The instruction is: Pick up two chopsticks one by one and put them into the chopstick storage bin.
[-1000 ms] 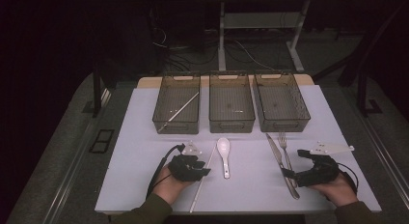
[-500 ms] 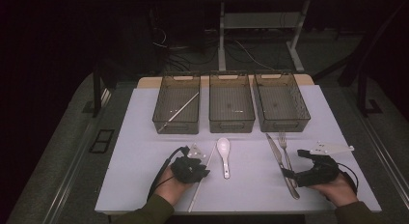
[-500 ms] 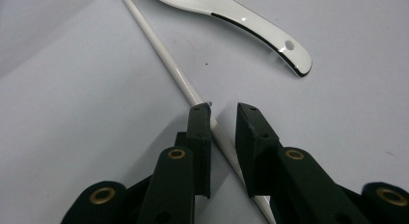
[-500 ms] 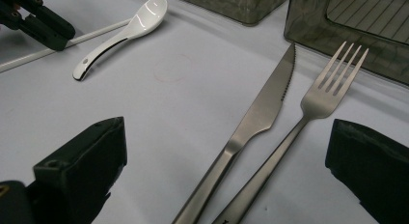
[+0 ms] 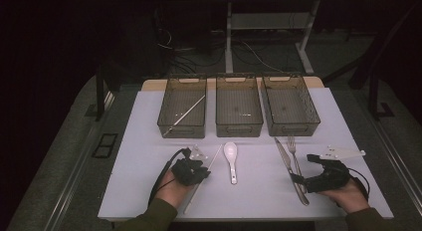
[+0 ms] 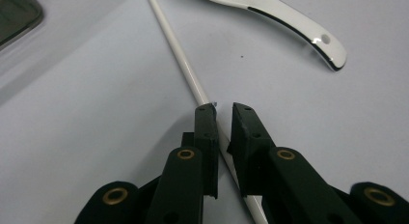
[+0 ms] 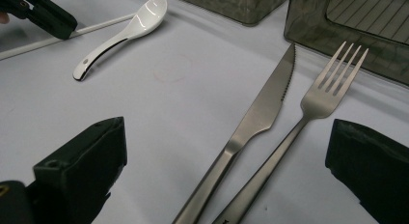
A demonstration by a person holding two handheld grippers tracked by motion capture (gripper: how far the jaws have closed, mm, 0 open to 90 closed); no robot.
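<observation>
Since the earlier frame, my left gripper (image 6: 222, 108) has closed in astride the white chopstick (image 6: 178, 55), jaws narrowly parted, its length running straight ahead; my right gripper (image 7: 226, 156) stays wide open.

The left claw (image 5: 205, 172) is easing down and slightly toward the near edge of the tabletop (image 5: 139, 141), settling over the white chopstick (image 5: 203, 185). Its jaws are now straddling that chopstick (image 6: 185, 72), one on each side, with a narrow gap still between them.
</observation>
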